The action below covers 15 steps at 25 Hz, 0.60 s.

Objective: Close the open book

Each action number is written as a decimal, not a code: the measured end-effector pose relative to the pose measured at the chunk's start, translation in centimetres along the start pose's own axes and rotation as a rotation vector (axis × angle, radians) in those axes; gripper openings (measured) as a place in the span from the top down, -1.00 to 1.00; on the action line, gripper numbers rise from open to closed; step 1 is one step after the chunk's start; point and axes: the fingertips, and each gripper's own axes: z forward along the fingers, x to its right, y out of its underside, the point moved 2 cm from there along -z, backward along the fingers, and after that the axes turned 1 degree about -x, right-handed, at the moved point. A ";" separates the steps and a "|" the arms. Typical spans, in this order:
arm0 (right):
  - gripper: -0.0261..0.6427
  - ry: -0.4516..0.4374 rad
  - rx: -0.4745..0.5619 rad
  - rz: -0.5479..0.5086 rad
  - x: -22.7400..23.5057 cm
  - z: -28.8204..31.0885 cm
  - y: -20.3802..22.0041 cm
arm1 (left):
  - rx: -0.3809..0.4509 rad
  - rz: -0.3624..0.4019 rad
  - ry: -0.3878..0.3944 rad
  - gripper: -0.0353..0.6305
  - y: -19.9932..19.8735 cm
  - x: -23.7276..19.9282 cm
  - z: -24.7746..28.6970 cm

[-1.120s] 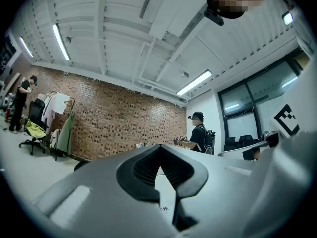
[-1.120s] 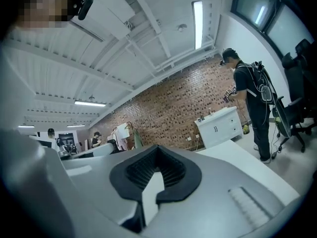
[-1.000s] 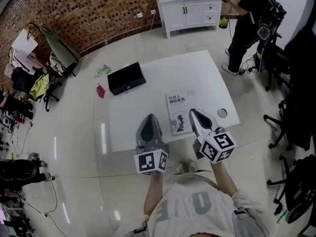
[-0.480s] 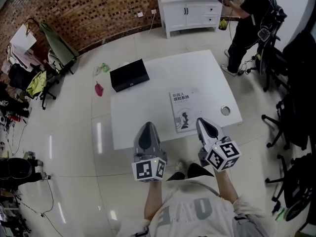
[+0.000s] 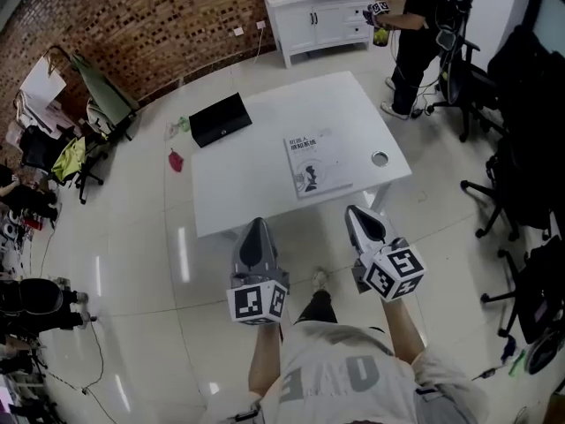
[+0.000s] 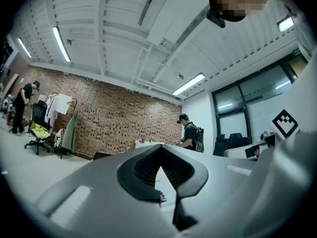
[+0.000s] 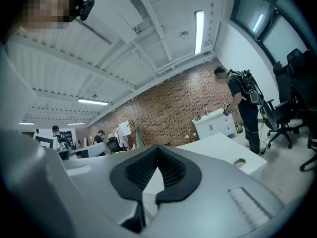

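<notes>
The book lies closed, cover up, on the white table, right of its middle. Both grippers hang over the floor short of the table's near edge, pointing toward it and apart from the book. My left gripper is shut with nothing in it, and its pads meet in the left gripper view. My right gripper is also shut and empty, its jaws closed together in the right gripper view. In the right gripper view the table shows beyond the jaws.
A black case sits at the table's far left corner, and a round hole is near its right edge. A white cabinet and a standing person are beyond. Office chairs crowd the right; clothes racks stand left.
Both grippers have drawn back from over the table's near edge to over the floor. The table and book now lie farther off. The book has stayed closed and still.
</notes>
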 end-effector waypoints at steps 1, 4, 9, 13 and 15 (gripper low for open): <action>0.91 -0.004 0.012 -0.005 -0.3 -1.9 0.2 | 0.003 0.007 -0.010 0.85 0.0 0.9 -1.8; 0.91 -0.008 0.039 -0.012 -1.3 -8.4 1.0 | -0.003 0.019 -0.055 0.85 1.0 3.7 -7.9; 0.91 -0.031 0.034 -0.026 -4.8 -18.0 2.6 | -0.020 0.007 -0.133 0.85 1.9 6.9 -19.5; 0.91 -0.068 -0.009 -0.030 -8.0 -23.6 4.0 | 0.010 -0.015 -0.145 0.85 -0.2 9.5 -25.3; 0.91 -0.090 -0.012 -0.034 -9.7 -25.5 4.1 | 0.060 -0.004 -0.122 0.85 -2.7 10.8 -26.9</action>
